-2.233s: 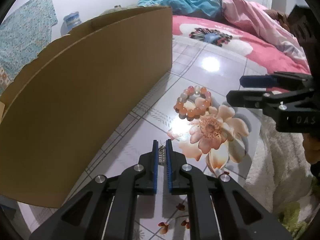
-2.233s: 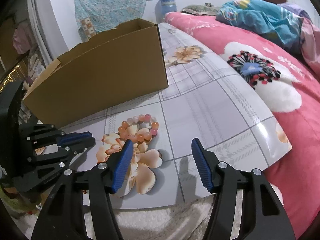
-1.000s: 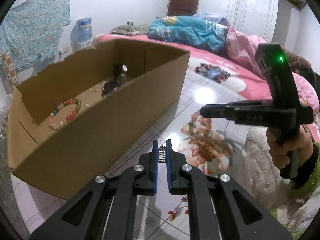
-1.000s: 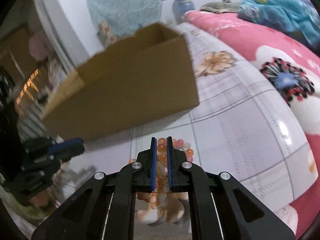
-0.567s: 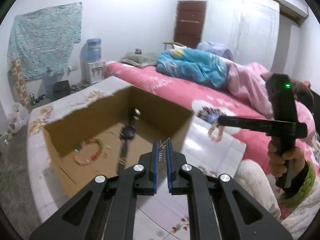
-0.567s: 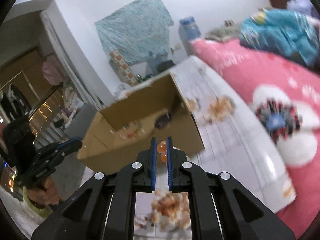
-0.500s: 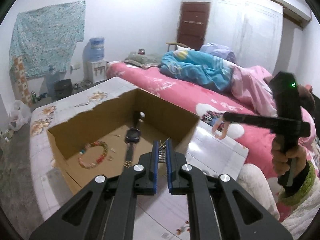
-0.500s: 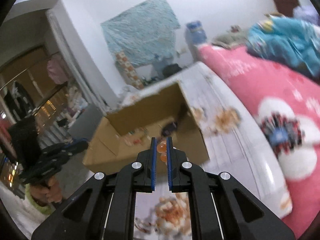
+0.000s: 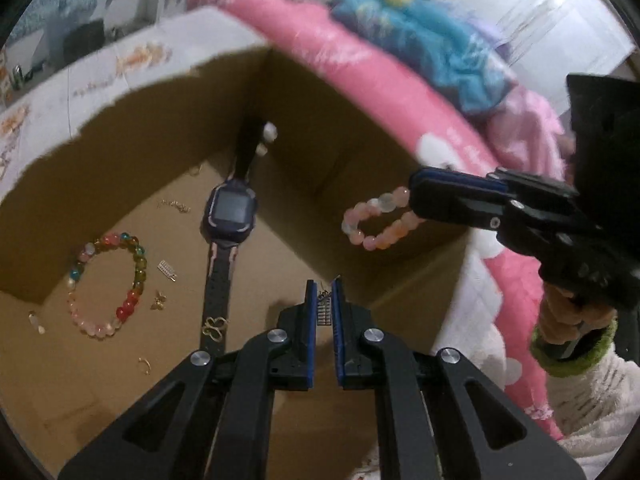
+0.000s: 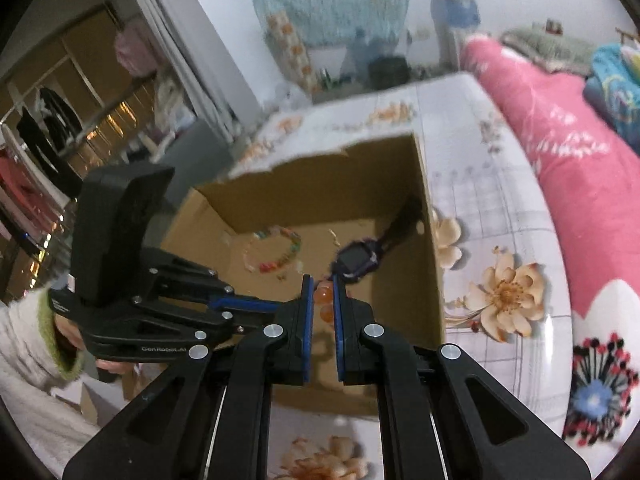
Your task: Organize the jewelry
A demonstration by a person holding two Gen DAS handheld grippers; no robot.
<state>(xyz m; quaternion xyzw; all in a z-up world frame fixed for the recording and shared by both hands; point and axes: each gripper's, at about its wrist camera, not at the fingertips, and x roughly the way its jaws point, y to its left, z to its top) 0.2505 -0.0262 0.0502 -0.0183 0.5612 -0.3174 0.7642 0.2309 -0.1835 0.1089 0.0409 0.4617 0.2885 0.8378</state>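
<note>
Jewelry was in both your grips: your right gripper (image 9: 416, 196) pinched the pink bead bracelet (image 9: 376, 222) so it hung over the open cardboard box (image 9: 360, 152), and your left gripper (image 9: 324, 304) was clamped on a small metal earring (image 9: 324, 312) above the box's near wall. On the box floor lay a multicoloured bead bracelet (image 9: 108, 284), a purple smartwatch (image 9: 230, 216), a matching small earring (image 9: 168, 271) and tiny gold pieces. You had the box on the floral surface (image 10: 500, 240) beside a pink bed (image 10: 580, 152)
</note>
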